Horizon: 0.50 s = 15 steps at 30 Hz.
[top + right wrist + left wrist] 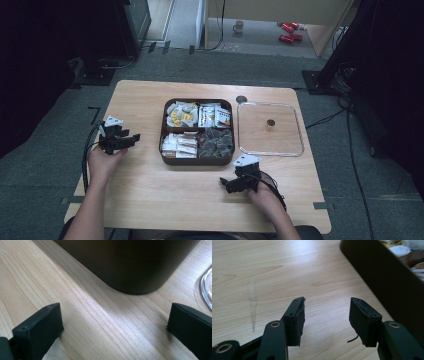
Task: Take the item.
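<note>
Snack box [197,159] sits in the middle of the wooden counter [150,190]. It is dark brown with 4 parts inside, all full of small packets and wrapped treats. Its clear lid [270,150] lies flat just beside it, toward the right edge of the counter.

The left gripper [129,139] rests near the left edge. Its jaws are partly open and hold nothing. The right gripper [227,184] rests near the front edge, close to the box's front right corner. Its jaws are wide open and hold nothing.

The box looks stiff and a bit heavy when full. The lid looks light, thin and slippery. I think the best hold on the lid is at its rim, or the small knob [270,122] in its middle.
</note>
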Each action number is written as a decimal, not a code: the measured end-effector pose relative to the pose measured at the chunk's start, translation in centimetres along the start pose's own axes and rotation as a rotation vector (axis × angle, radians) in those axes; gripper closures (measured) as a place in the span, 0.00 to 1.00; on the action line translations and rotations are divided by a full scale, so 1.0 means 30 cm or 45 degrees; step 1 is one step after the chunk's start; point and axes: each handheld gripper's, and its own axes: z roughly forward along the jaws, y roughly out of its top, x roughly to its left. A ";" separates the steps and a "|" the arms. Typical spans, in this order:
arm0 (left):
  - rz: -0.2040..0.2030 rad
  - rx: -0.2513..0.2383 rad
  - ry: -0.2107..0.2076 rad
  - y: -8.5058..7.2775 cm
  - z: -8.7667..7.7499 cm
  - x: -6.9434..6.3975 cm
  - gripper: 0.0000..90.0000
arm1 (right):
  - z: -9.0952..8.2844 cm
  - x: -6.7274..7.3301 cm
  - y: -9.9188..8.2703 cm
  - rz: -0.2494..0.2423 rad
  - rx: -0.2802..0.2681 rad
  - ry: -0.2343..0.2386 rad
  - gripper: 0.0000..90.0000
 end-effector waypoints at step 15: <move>0.109 -0.049 -0.086 0.061 -0.023 -0.088 0.60 | 0.000 0.000 -0.001 -0.001 -0.001 -0.001 0.00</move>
